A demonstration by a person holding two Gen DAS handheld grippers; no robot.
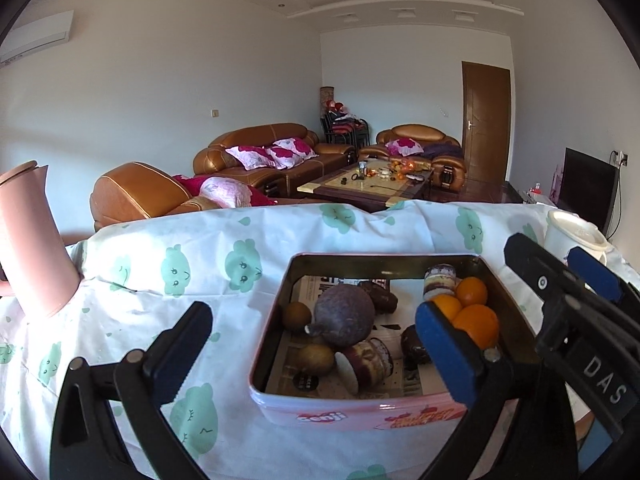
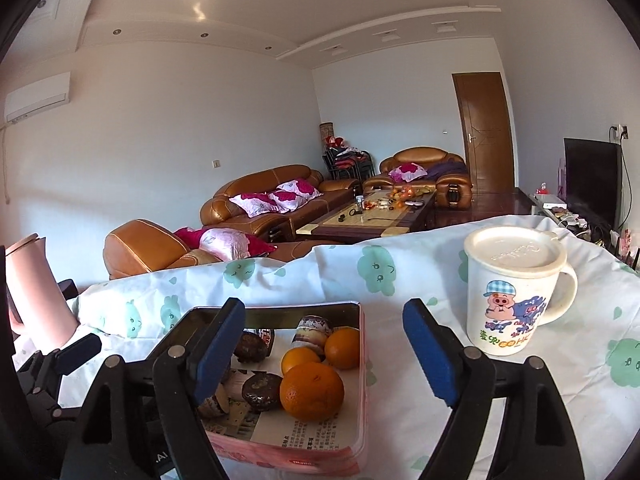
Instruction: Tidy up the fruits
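Tin [image 1: 352,410]: lay on the cloud-print cloth [image 1: 168,308], landmark for all below.
Oranges [image 1: 474,322]: three, clustered in tin's right part, beside cakes.
Left gripper [image 1: 316,332]: spread wide over tin, nothing held.
Right gripper [image 2: 324,344]: apart, empty, at tin's right edge.
Mug [image 2: 516,292]: right of tin, upright, lidded.

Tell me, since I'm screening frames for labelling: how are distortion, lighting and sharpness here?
Left wrist view: strong fisheye bending, dark corners, daylight from the left, tin interior shaded yet legible. Right wrist view: same curvature and vignette, mug and oranges sharp and evenly lit, no glare.
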